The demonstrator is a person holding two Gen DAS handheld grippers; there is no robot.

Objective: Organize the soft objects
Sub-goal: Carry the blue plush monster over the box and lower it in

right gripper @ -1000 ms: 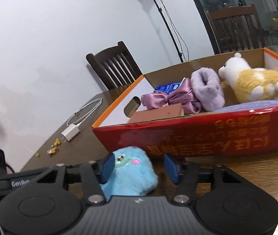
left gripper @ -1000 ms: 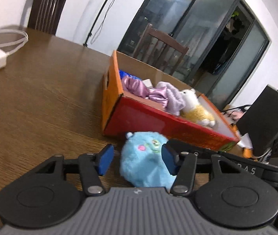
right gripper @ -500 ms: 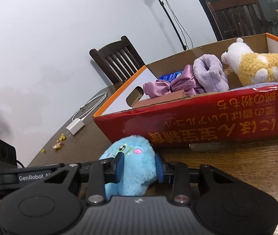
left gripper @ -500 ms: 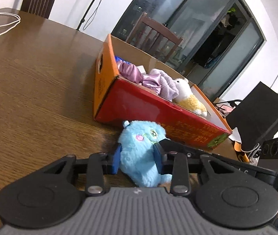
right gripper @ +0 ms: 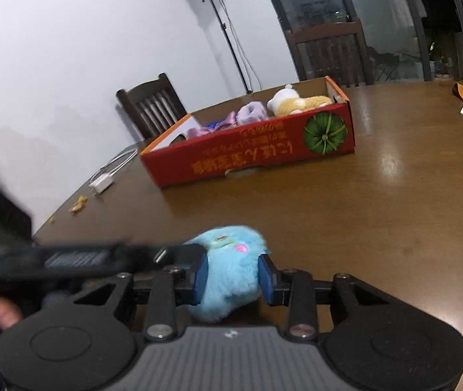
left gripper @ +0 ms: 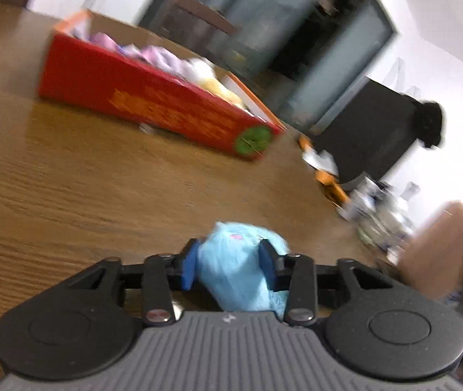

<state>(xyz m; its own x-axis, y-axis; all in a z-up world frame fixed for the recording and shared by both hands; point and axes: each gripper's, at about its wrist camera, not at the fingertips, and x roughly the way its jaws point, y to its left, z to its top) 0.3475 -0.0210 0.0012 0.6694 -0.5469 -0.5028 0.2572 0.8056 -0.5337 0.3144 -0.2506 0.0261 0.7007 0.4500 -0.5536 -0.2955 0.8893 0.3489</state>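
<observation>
The left tool (left gripper: 228,268) has the blue plush toy (left gripper: 236,272) between its blue pads, which press into the fur on both sides even as its jaws are opening a little. The right tool (right gripper: 233,275) is clamped on the same blue plush toy (right gripper: 228,270), its pads sunk into the fur. The toy sits near the table's near edge, well apart from the red cardboard box (right gripper: 251,153).

The left wrist view is smeared by motion. It shows the box (left gripper: 153,107) from its long red side, towards the far left part of the wooden table (left gripper: 84,179), with pale purple and yellow soft shapes blurred above its rim. Only this view shows the dark square object (left gripper: 365,137) at the table's far right edge, the clutter of small items beside it, and a bare forearm (left gripper: 440,247) at the right.

The right wrist view is sharper. It shows what lies in the box: a white and yellow plush animal (right gripper: 296,101) at the right end, a purple slipper-like piece (right gripper: 252,114) beside it, and shiny purple cloth (right gripper: 208,128) further left. Only here appear the white charger and cable (right gripper: 106,177) near the table's far left edge, the wooden chair (right gripper: 151,106) behind the box, and the left tool's black body (right gripper: 68,260) reaching in from the left, touching the toy.
</observation>
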